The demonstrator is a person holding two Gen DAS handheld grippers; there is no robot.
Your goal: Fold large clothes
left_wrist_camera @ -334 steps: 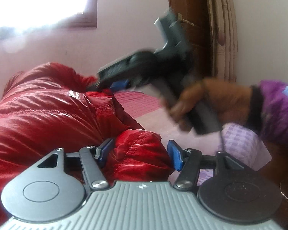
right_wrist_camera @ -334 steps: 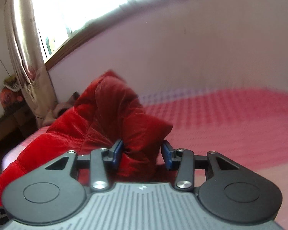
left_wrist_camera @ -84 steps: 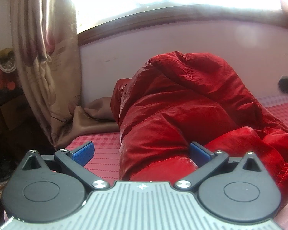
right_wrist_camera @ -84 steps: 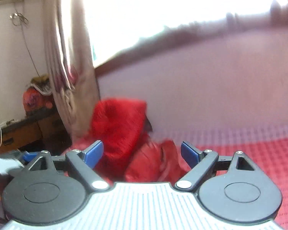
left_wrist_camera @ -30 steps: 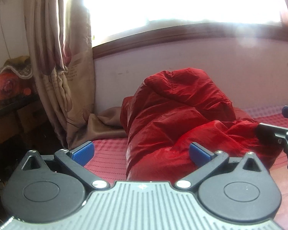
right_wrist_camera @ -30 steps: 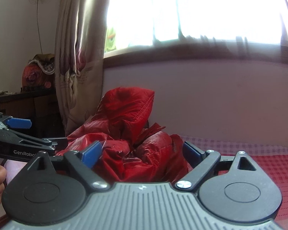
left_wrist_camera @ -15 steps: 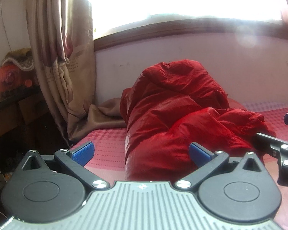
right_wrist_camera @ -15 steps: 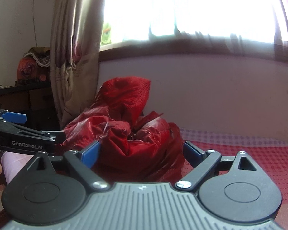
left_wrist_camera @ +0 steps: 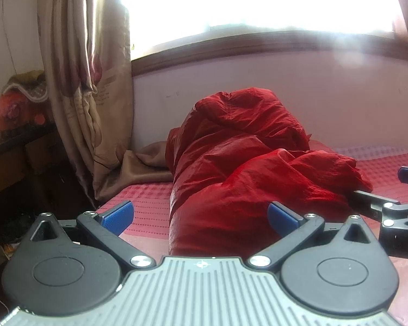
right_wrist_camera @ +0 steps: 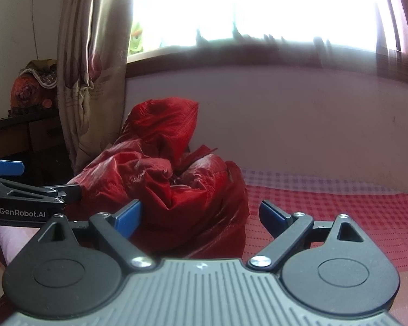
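Now both tools are seen drawn back from the red puffer jacket [left_wrist_camera: 244, 163], which had been pinched between each pair of fingers about eleven seconds ago and is gripped by neither at present. The left gripper [left_wrist_camera: 201, 214] is held with its blue pads spread wide, the jacket's near end lying just beyond and between them, apparently untouched. The right gripper [right_wrist_camera: 201, 214] is likewise spread, nothing being held. The jacket is left as a bunched heap on the red checked bedspread [right_wrist_camera: 326, 209], close to the wall under the window [left_wrist_camera: 258, 2] and beside the curtain [left_wrist_camera: 89, 81]. It is judged that one fold has been released and that the bundle may need tidying or regripping. No container is visible in either view, so no contents can be reported
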